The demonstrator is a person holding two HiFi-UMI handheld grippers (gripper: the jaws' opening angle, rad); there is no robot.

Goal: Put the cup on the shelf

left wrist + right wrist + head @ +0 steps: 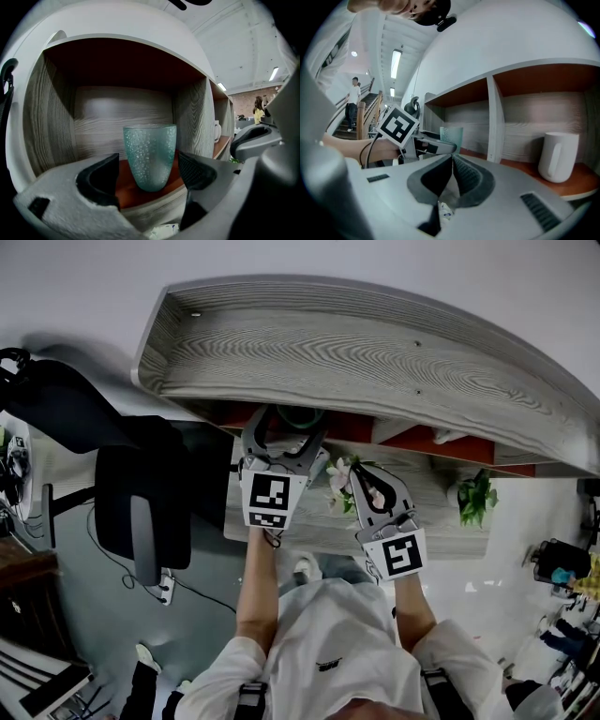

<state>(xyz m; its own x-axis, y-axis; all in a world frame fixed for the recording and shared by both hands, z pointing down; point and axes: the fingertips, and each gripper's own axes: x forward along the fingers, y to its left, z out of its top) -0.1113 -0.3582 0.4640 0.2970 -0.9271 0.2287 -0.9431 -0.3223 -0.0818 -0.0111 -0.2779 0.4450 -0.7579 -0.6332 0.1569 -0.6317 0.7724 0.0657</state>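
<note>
While the left gripper's (pixel 147 177) jaws stand wide apart, its black pads (pixel 100 178) flank the teal pebbled cup (pixel 150 154) without pressing on it. A clear gap shows on the left side. The right pad sits very near the glass, and I cannot tell whether it grazes it. The cup stands upright, its long axis vertical, on the red-brown floor (pixel 123 190) of the shelf's (pixel 51 117) end compartment, close to the front edge. It lies straight ahead of the pads and a little beyond their tips, so I judge that a straight pull back would clear it without tipping.

Well apart to the right, the right gripper (pixel 452 180) has its jaws pressed together with nothing between them, and it is the farther of the two from the cup. Past a divider (pixel 494 119), a white mug (pixel 557 157) occupies the next compartment.

From the head view the shelf's top (pixel 375 352) hides nearly all of the cup; only a green sliver shows above the left gripper (pixel 281 442).
</note>
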